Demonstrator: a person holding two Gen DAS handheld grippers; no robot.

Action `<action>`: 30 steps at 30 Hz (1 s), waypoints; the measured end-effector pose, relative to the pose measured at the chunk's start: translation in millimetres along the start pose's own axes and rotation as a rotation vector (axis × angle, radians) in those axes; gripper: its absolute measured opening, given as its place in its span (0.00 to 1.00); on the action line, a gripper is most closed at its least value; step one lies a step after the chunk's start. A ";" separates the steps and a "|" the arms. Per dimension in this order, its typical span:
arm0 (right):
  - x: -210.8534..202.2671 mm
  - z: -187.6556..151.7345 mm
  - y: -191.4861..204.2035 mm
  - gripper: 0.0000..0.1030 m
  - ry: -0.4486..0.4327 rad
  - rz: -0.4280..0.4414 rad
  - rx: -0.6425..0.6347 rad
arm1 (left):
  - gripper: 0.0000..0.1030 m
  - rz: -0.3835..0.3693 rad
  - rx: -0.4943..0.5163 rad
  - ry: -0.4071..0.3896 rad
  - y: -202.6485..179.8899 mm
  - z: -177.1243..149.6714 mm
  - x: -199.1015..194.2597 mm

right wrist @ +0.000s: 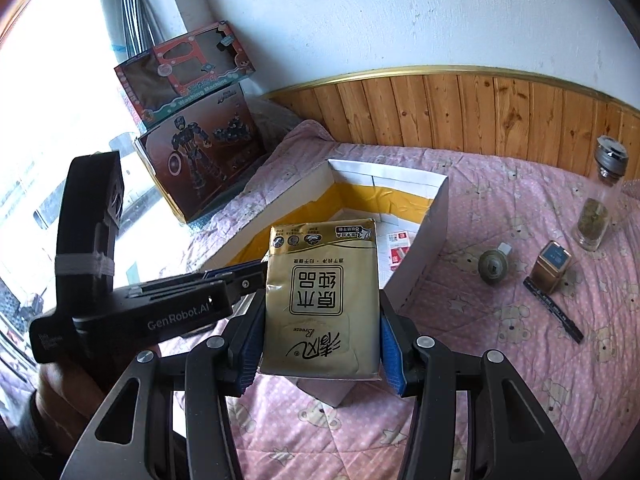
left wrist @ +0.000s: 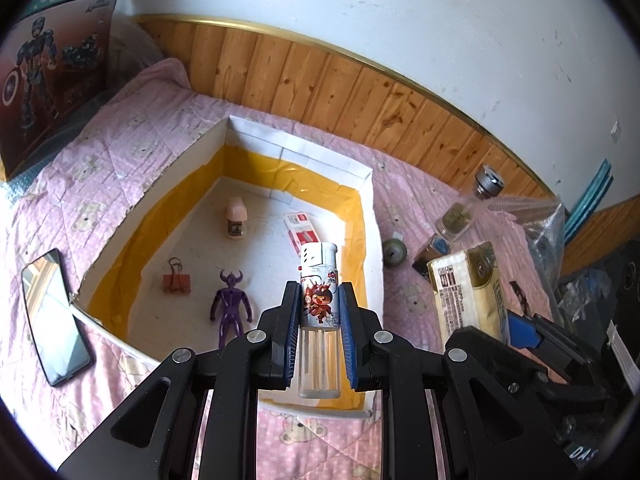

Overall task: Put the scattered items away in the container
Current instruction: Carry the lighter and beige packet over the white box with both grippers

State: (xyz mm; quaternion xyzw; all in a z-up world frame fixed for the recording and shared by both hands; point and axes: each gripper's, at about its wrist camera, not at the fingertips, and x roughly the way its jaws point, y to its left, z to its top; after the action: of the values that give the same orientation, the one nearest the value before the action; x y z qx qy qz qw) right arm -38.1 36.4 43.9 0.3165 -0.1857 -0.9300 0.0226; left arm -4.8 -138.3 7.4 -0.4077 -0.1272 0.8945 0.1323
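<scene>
My left gripper (left wrist: 319,292) is shut on a white lighter (left wrist: 319,280) with a cartoon print and a clear lower half, held above the near right part of the container (left wrist: 224,148). The container is a white box lined with yellow tape. Inside it lie a pink-capped bottle (left wrist: 235,216), a red-and-white box (left wrist: 301,231), a binder clip (left wrist: 175,280) and a purple figure (left wrist: 231,308). My right gripper (right wrist: 320,320) is shut on a gold tissue pack (right wrist: 324,300), close to the container's (right wrist: 436,216) near right corner. The left gripper's body (right wrist: 180,312) shows at the left of the right wrist view.
On the pink bedspread right of the box lie a round metal piece (right wrist: 493,266), a small gold box (right wrist: 554,264), a black pen (right wrist: 554,308) and a glass bottle (right wrist: 600,200). A phone (left wrist: 54,320) lies left of the box. Toy boxes (right wrist: 200,160) stand at the far left.
</scene>
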 end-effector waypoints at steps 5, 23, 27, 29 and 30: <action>9.4 11.6 -1.5 0.50 0.012 0.004 0.016 | 0.19 -0.003 -0.008 0.002 6.5 6.8 0.5; 49.6 51.7 0.9 0.50 0.099 0.007 -0.008 | 0.19 0.020 -0.024 0.058 19.1 20.2 24.9; 58.2 58.7 -2.5 0.50 0.122 0.004 0.004 | 0.19 0.025 -0.046 0.066 28.5 27.6 30.4; 62.2 61.6 -3.0 0.50 0.133 0.002 0.006 | 0.19 0.025 -0.056 0.066 32.3 32.5 32.3; 64.4 63.3 -3.3 0.50 0.139 -0.002 0.004 | 0.19 0.027 -0.059 0.065 33.5 34.7 33.3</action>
State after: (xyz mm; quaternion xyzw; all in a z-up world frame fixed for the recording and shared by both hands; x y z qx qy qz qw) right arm -127.1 50.1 51.6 0.3804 -0.1853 -0.9054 0.0341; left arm -56.7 -162.4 -4.9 -0.4421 -0.1436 0.8782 0.1124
